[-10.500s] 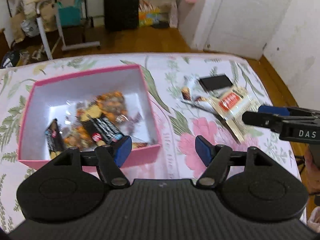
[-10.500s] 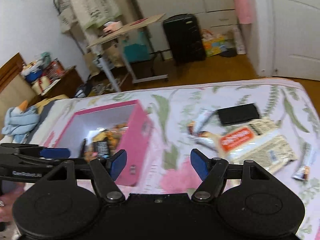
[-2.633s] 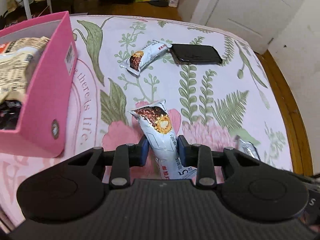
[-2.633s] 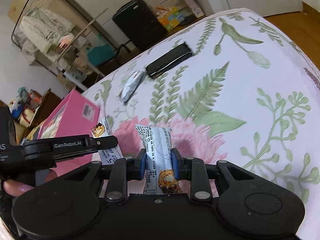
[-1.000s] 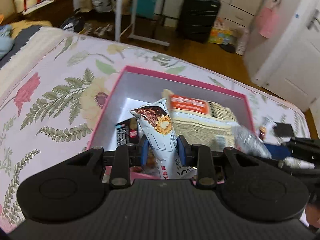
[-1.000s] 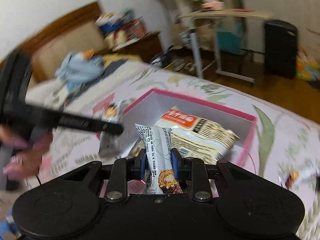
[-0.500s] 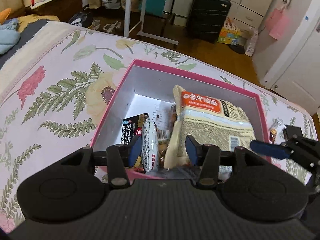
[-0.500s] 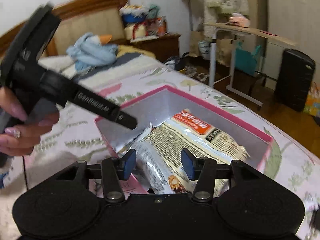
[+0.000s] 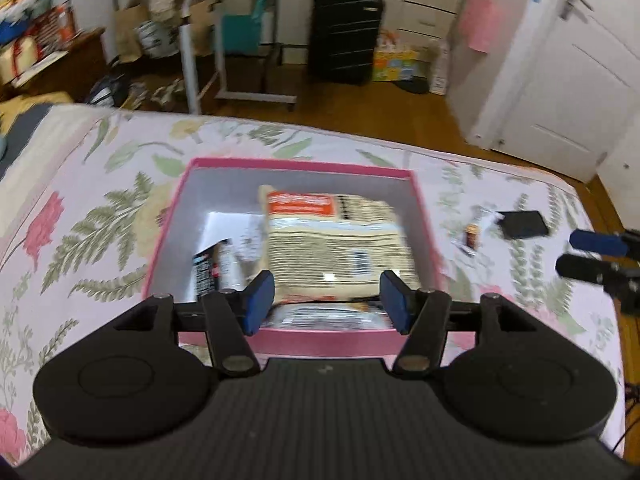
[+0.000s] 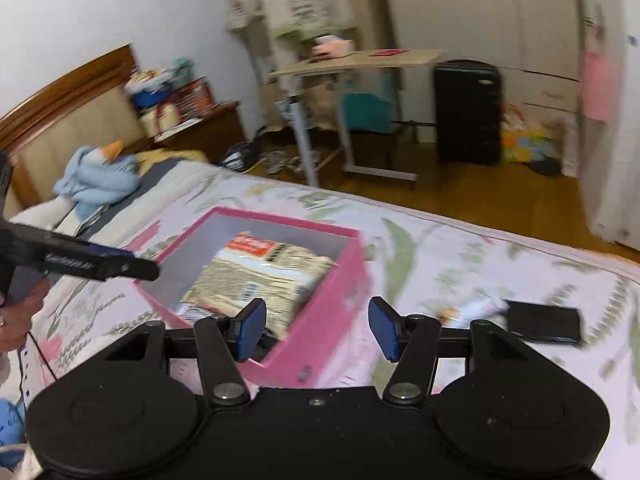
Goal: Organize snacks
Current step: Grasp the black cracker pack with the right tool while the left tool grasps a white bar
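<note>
While both the left gripper (image 9: 327, 300) and right gripper (image 10: 317, 327) are opening with nothing between them, the pink box (image 9: 320, 342) holds most snacks, and one wrapped bar (image 9: 474, 232) remains on the bedspread (image 9: 80, 216).

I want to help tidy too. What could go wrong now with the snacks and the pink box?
The big beige noodle packet fills much of the pink cardboard box, so further snacks might pile up and slide out. One small white snack bar lies beside a flat black phone-like thing on the flowered bedspread; a hasty grab could catch that instead.
</note>
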